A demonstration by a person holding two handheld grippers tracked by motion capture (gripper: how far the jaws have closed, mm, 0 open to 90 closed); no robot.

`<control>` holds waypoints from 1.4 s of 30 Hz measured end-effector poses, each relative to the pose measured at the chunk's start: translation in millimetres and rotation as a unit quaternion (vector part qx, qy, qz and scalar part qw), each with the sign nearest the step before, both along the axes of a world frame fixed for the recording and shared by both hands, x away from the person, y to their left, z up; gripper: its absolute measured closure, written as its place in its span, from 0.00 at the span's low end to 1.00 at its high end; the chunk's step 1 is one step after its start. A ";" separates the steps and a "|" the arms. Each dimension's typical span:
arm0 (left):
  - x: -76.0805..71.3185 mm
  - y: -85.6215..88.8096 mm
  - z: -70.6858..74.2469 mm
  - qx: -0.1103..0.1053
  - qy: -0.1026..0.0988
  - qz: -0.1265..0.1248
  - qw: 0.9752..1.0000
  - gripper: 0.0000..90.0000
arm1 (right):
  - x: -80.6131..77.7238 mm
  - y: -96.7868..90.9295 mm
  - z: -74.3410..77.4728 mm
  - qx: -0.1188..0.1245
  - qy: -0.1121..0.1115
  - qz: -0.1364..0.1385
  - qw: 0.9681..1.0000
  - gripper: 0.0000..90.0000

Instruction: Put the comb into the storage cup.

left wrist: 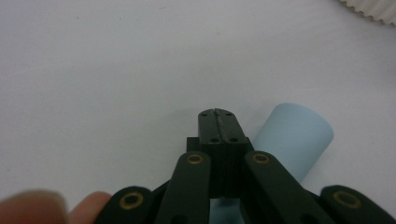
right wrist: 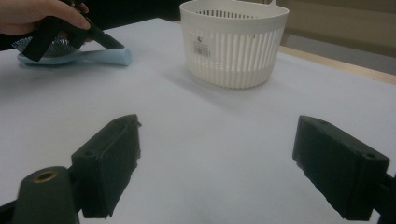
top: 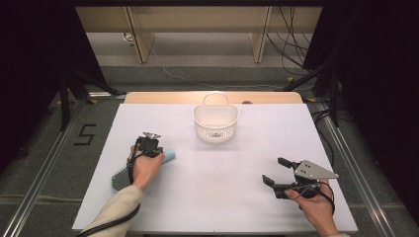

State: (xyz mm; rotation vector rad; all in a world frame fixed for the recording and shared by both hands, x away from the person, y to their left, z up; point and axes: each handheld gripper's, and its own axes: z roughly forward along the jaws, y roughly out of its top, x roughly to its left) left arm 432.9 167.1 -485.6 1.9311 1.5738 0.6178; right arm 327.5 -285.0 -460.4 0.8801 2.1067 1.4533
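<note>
A light blue hairbrush [top: 169,155] lies flat on the white table [top: 222,197] at the left, its bristled head [top: 120,178] toward the person. My left gripper [top: 157,152] is shut right over the handle [left wrist: 294,135], jaws pressed together with nothing between them [left wrist: 218,114]. The right gripper view has that gripper [right wrist: 106,42] slanting down onto the brush [right wrist: 100,56]; whether the tips touch it I cannot tell. My right gripper [top: 274,171] hovers at the front right, open and empty [right wrist: 219,154].
A white slotted basket [top: 216,123] with a handle stands at the back middle of the table, also seen close in the right gripper view [right wrist: 233,46]. Its rim edges into the left gripper view [left wrist: 373,9]. Dark stands and cables flank the table.
</note>
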 end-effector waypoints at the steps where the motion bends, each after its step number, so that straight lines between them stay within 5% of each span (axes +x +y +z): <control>1: 0.5 -0.8 -1.3 -0.001 0.003 0.000 1.000 1.00 | 0.0 0.0 -0.1 0.000 0.001 0.000 1.000 0.17; 24: -0.4 -3.8 -2.4 0.004 0.021 -0.008 1.000 1.00 | 0.0 -0.3 -0.2 0.000 0.001 0.000 1.000 0.17; 35: -14.2 -6.0 0.0 0.006 0.037 -0.039 0.999 1.00 | -0.2 -0.6 -0.3 0.001 0.002 0.001 1.000 0.17; 42: -23.0 -9.1 2.4 0.027 0.049 -0.056 0.997 1.00 | -0.6 -0.1 -0.1 0.000 0.003 0.001 1.000 0.17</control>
